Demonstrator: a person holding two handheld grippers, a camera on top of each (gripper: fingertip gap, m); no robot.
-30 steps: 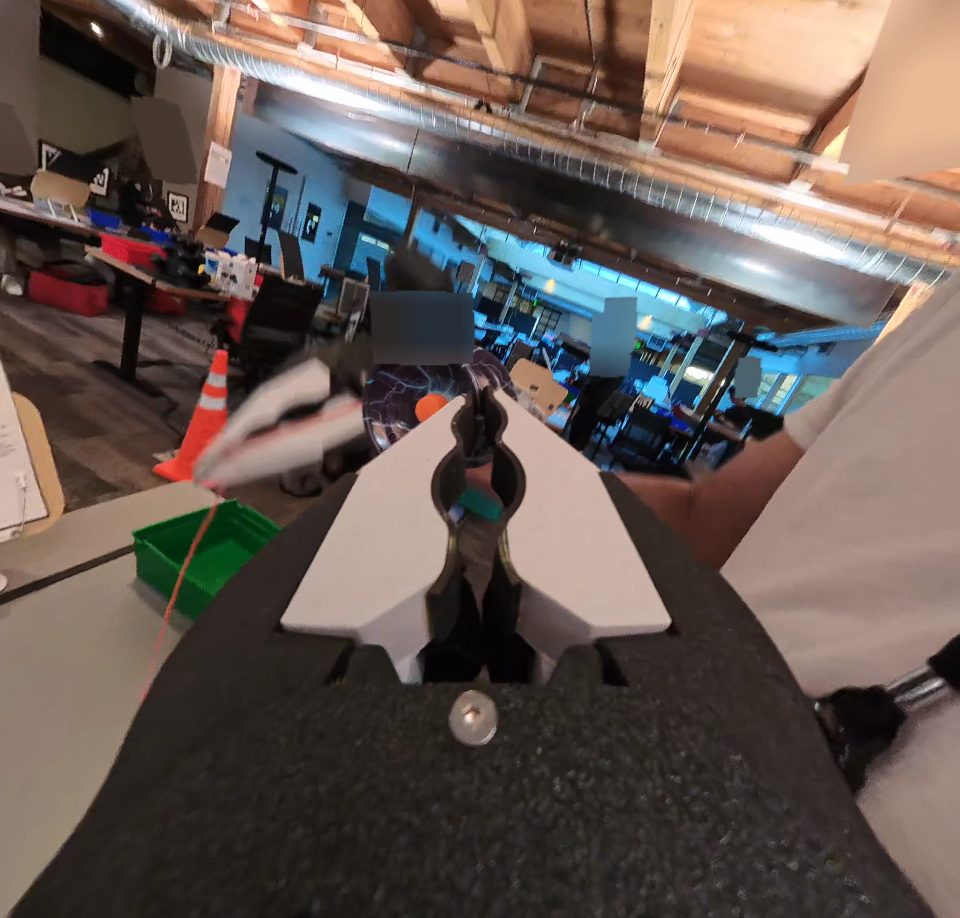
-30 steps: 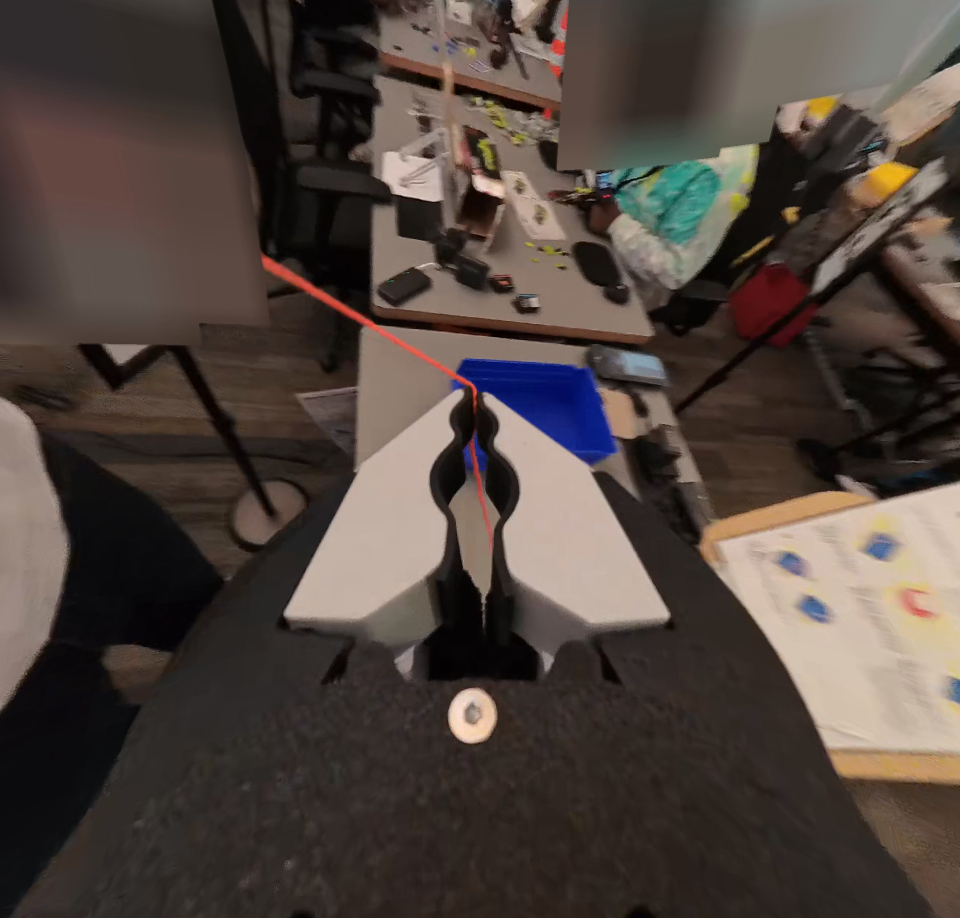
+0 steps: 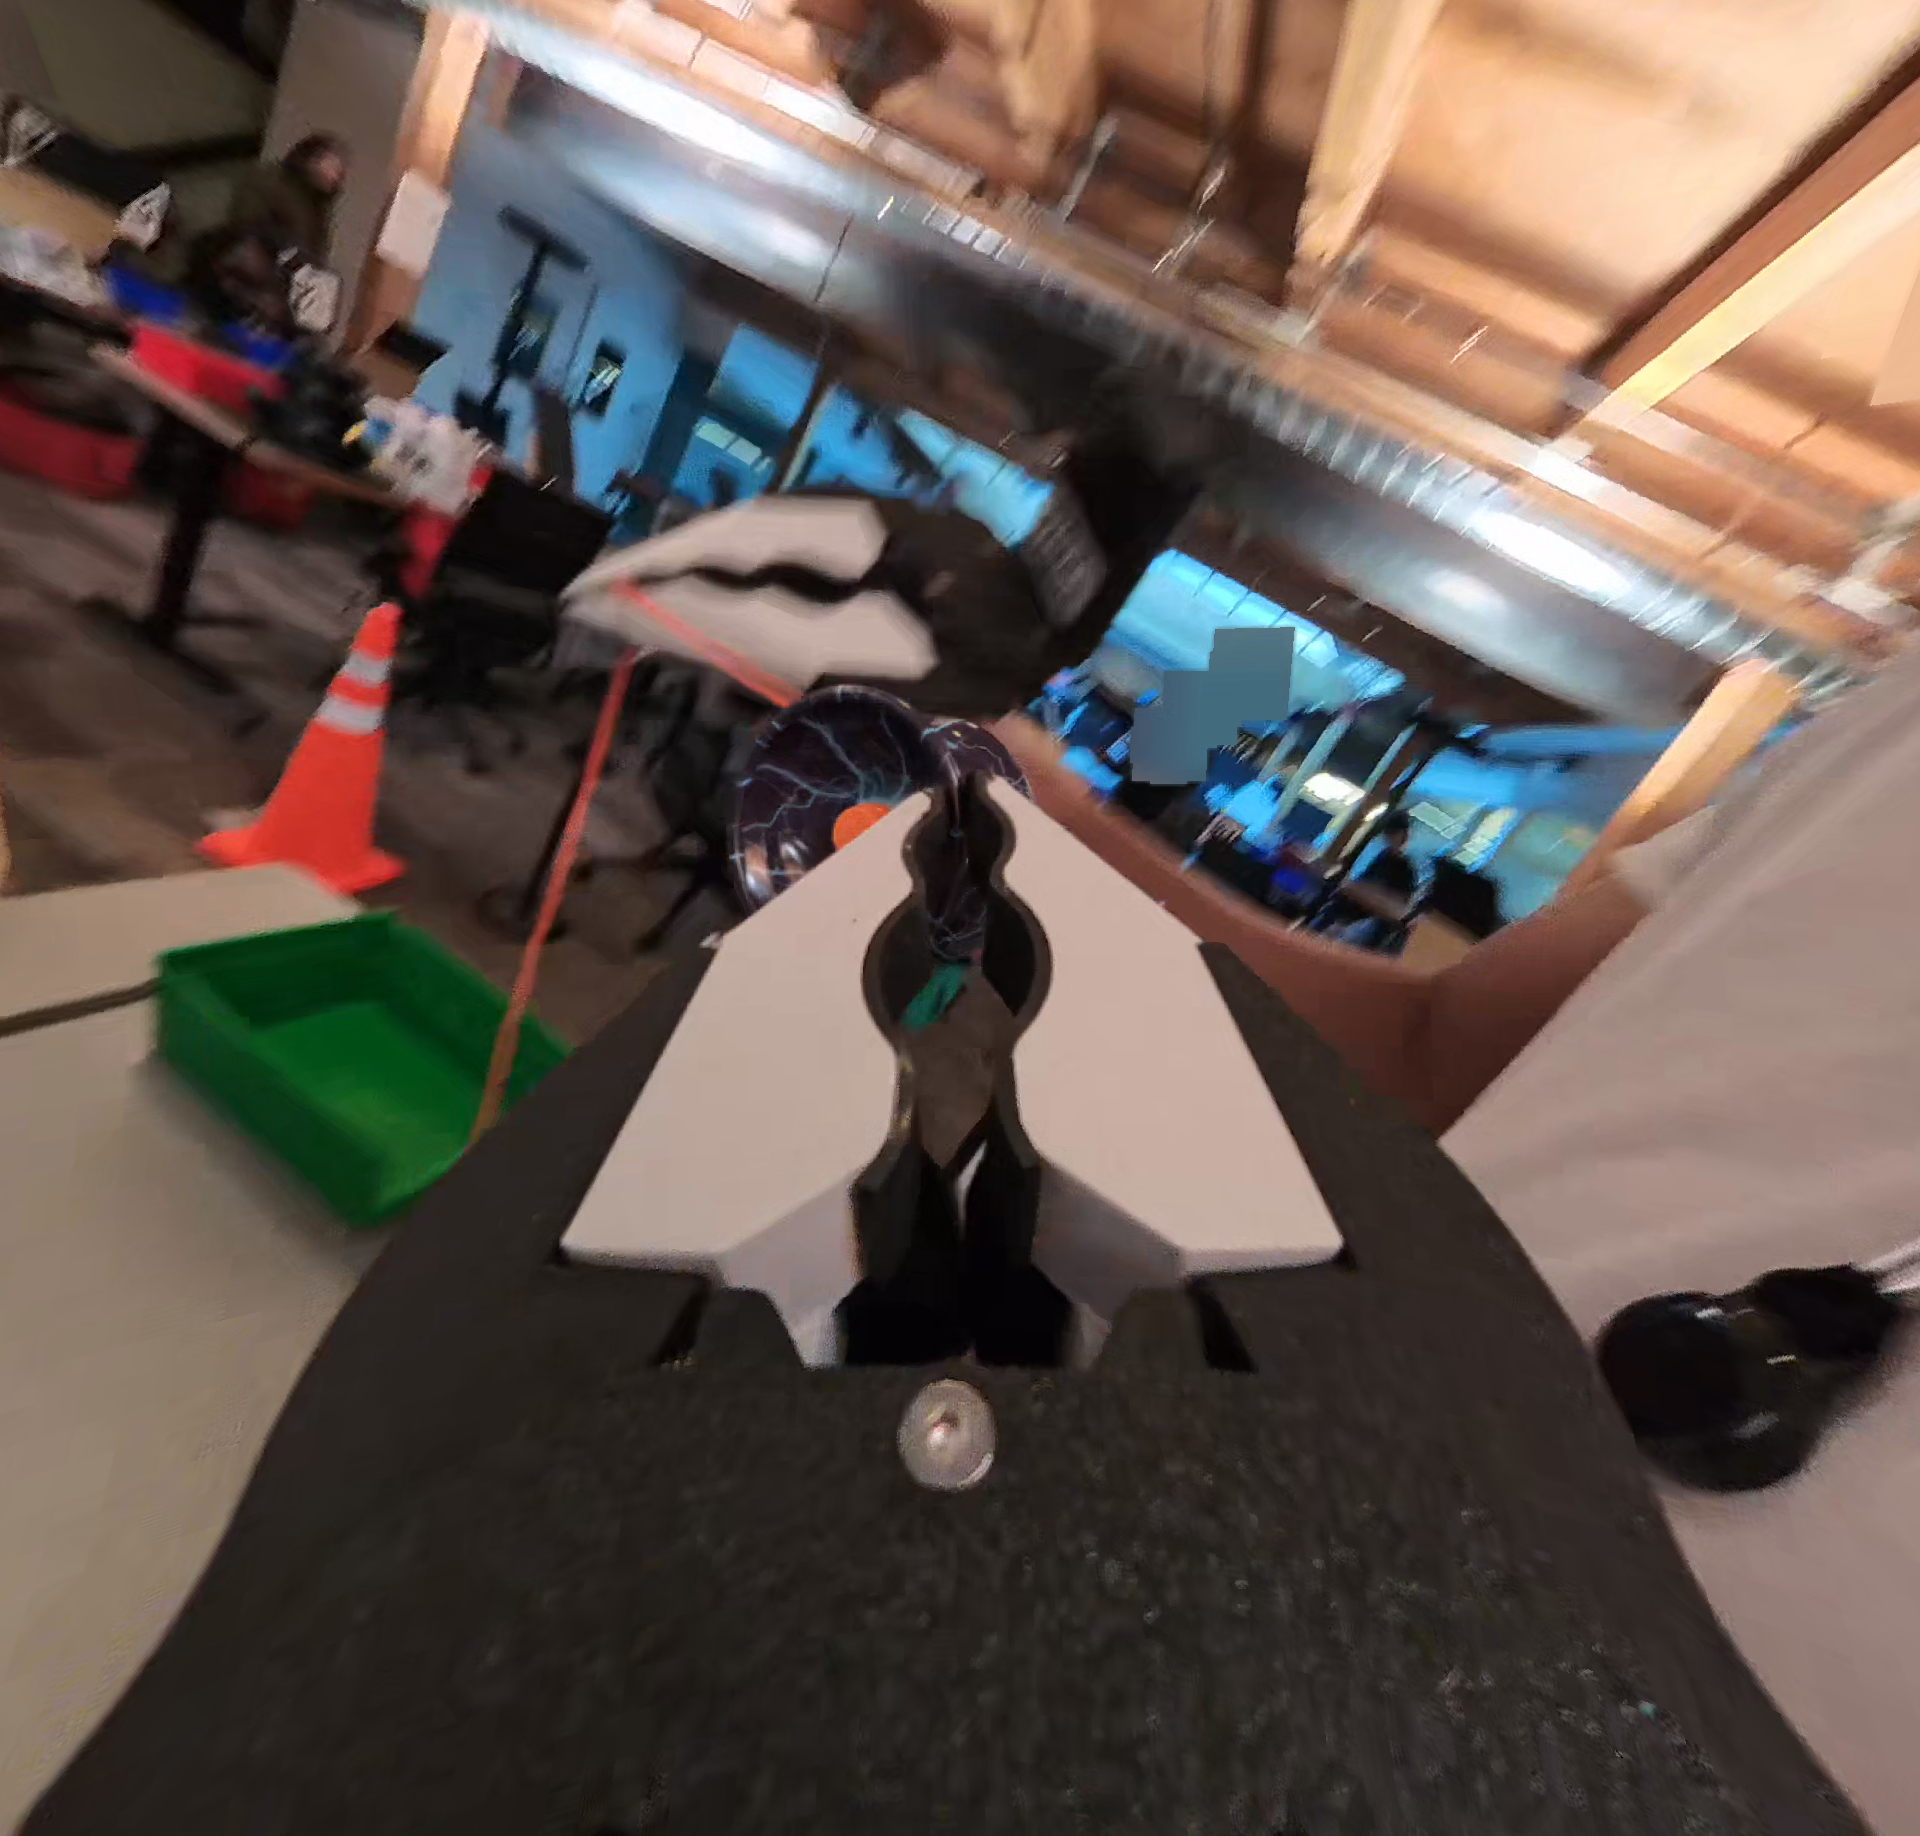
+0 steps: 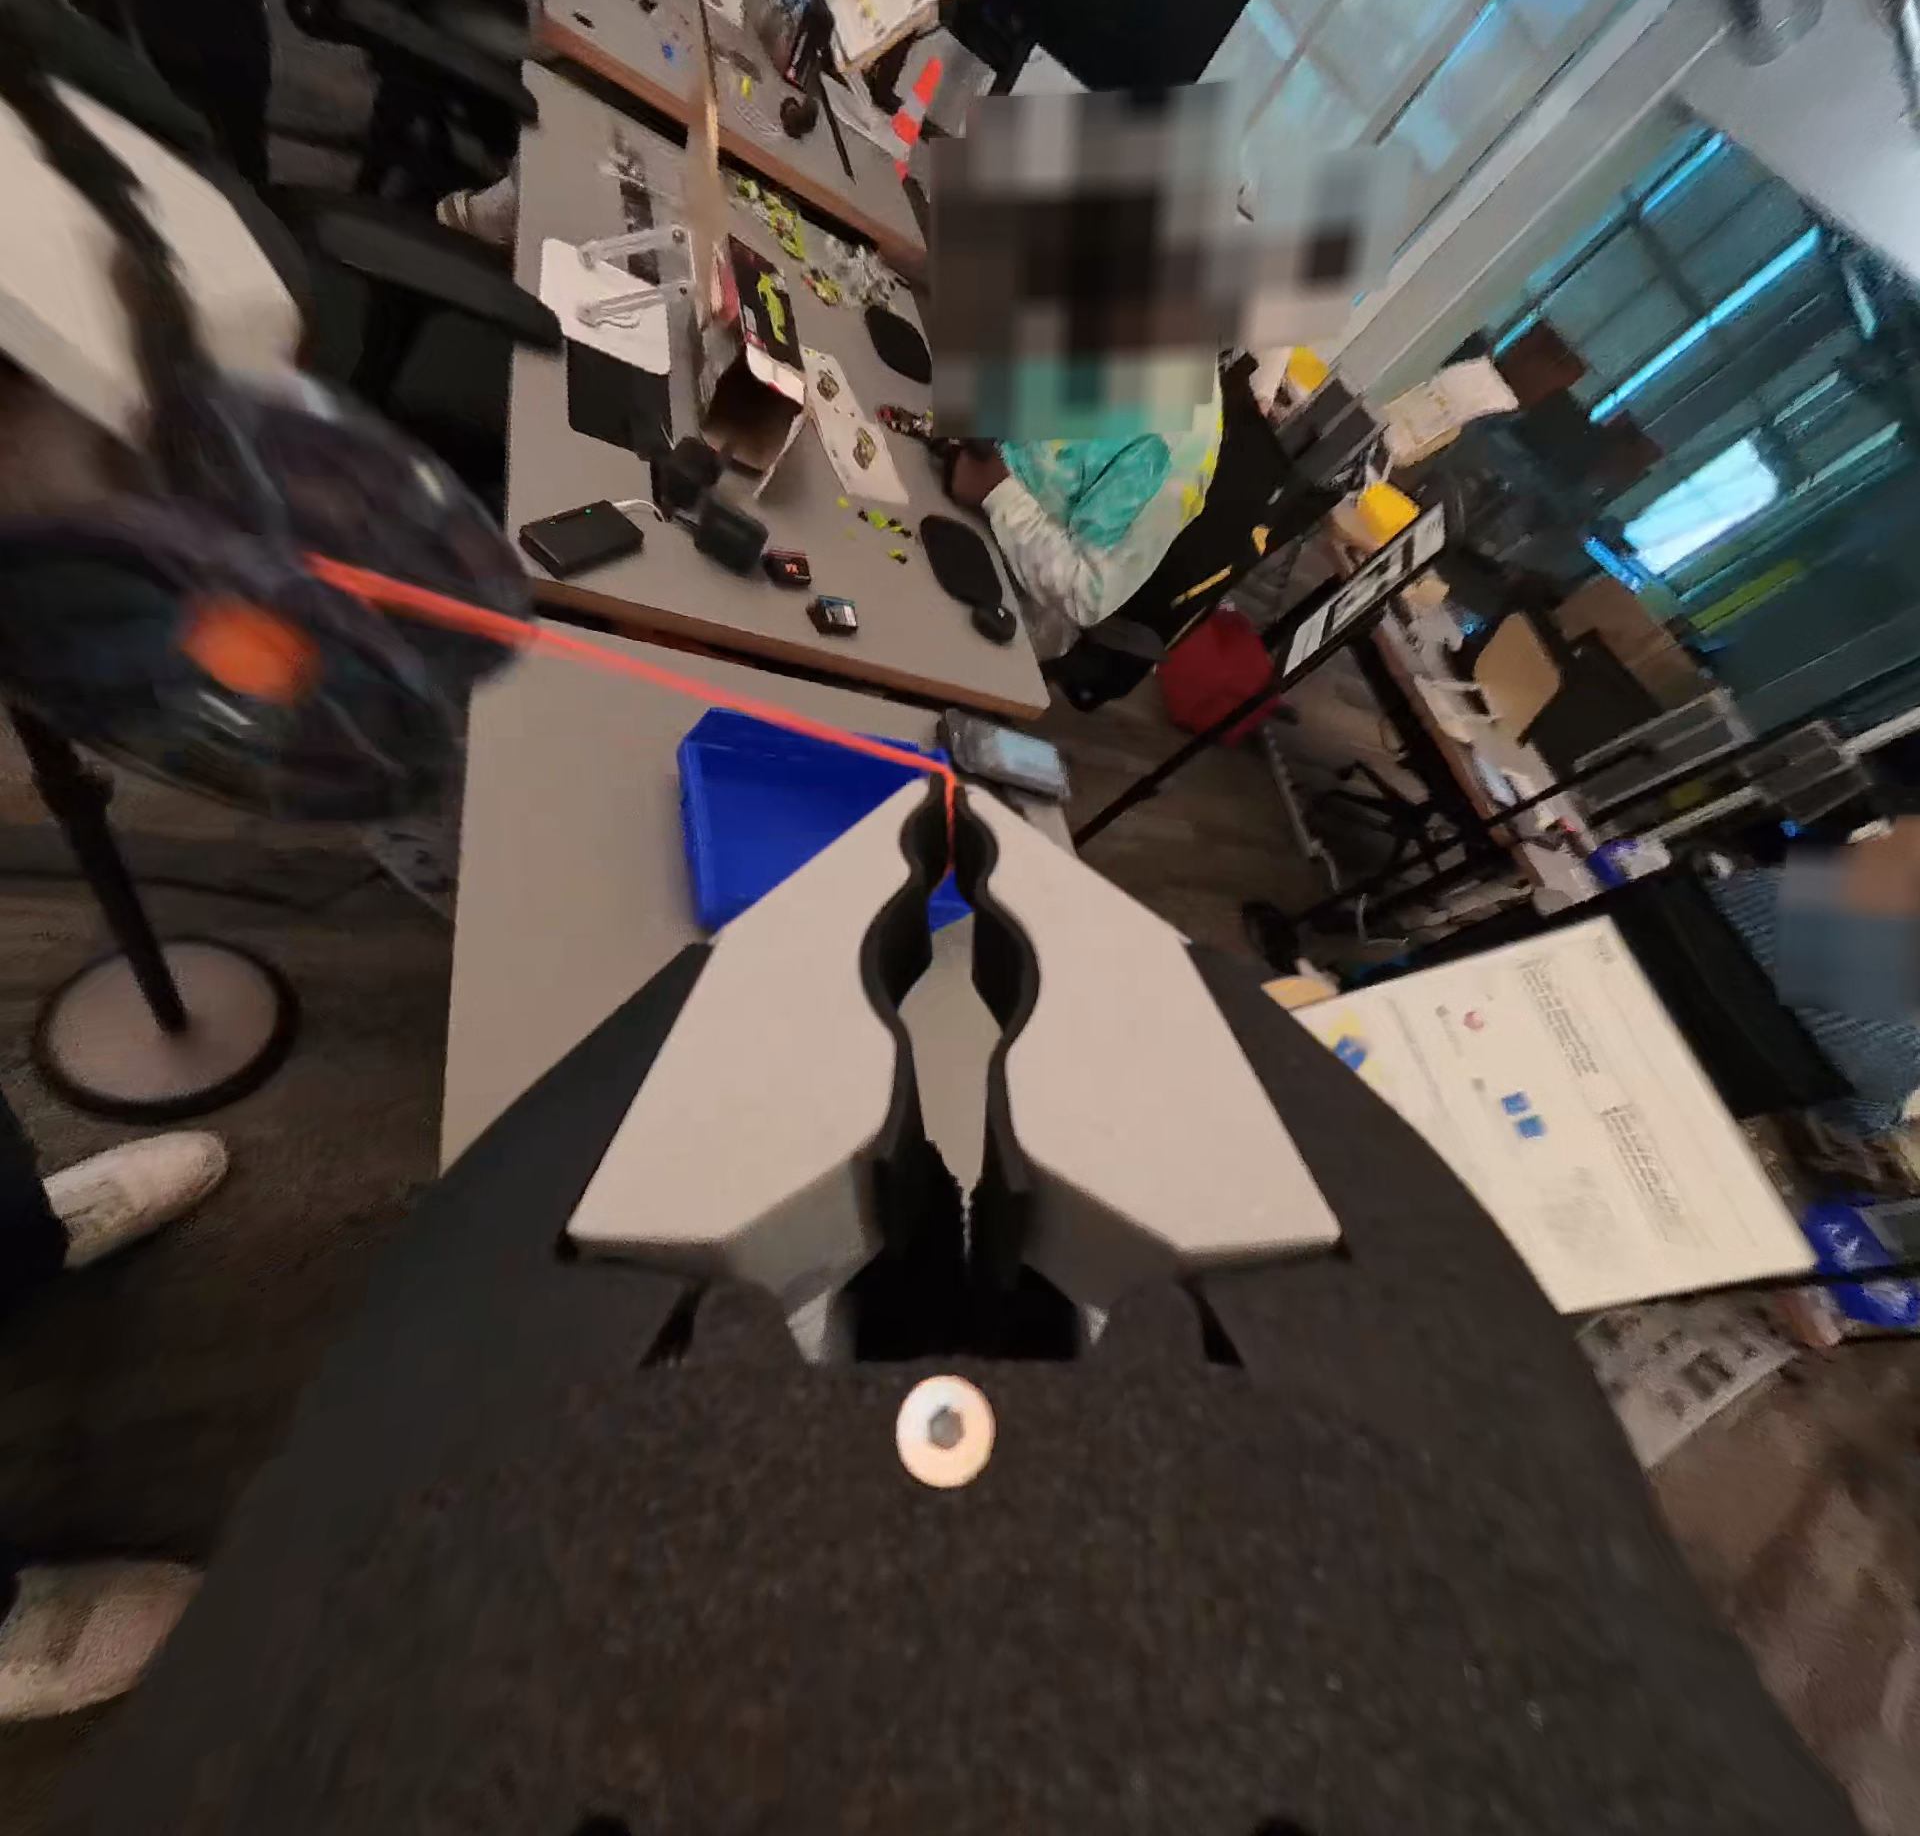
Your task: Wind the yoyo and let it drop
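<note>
The left gripper (image 3: 961, 820) was clamped on the dark yoyo (image 3: 831, 799) at its fingertips, held in the air, while the right gripper (image 4: 951, 799), just above it, pinched its orange string (image 4: 623, 659) taut.

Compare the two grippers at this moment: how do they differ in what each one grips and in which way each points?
The left gripper is shut on the rim of the dark yoyo; the right gripper pinches only the thin orange string. The left gripper points out across the room towards the ceiling; the right gripper points down at a blue bin and desks. Both have pale fingers on black bodies, and both are closed.
</note>
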